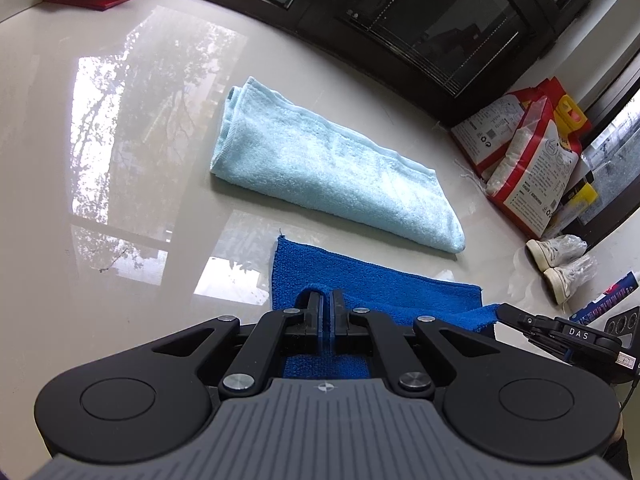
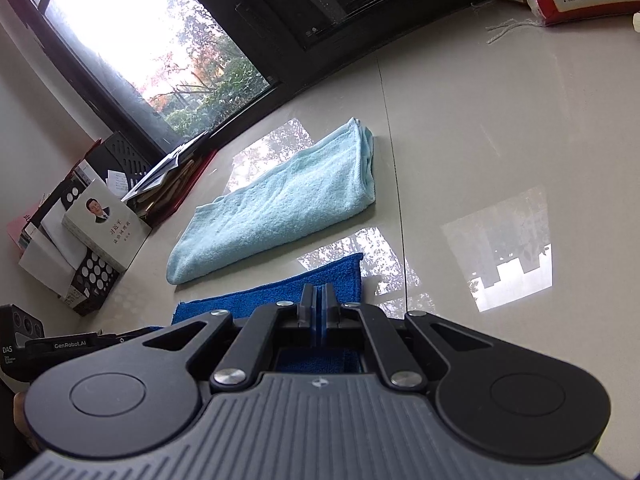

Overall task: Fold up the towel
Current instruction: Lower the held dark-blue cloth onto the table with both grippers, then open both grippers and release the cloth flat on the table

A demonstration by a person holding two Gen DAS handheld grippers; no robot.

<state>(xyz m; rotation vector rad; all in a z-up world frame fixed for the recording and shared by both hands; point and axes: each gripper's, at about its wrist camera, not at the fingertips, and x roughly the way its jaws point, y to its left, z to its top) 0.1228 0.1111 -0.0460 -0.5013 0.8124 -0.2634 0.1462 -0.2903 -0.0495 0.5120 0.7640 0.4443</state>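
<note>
A dark blue towel (image 1: 372,284) lies on the glossy beige table, close in front of both grippers; it also shows in the right wrist view (image 2: 280,294). My left gripper (image 1: 327,298) is shut on the near edge of the blue towel. My right gripper (image 2: 318,292) is shut on the same towel's near edge further right, and its body shows in the left wrist view (image 1: 560,334). A folded light blue towel (image 1: 320,164) lies on the table beyond the blue one, also seen in the right wrist view (image 2: 280,200).
Red and white bags (image 1: 532,152) and a pair of wrapped white shoes (image 1: 560,260) stand at the right edge. Books and file holders (image 2: 88,240) sit at the left. A dark window frame (image 1: 400,20) runs along the table's far side.
</note>
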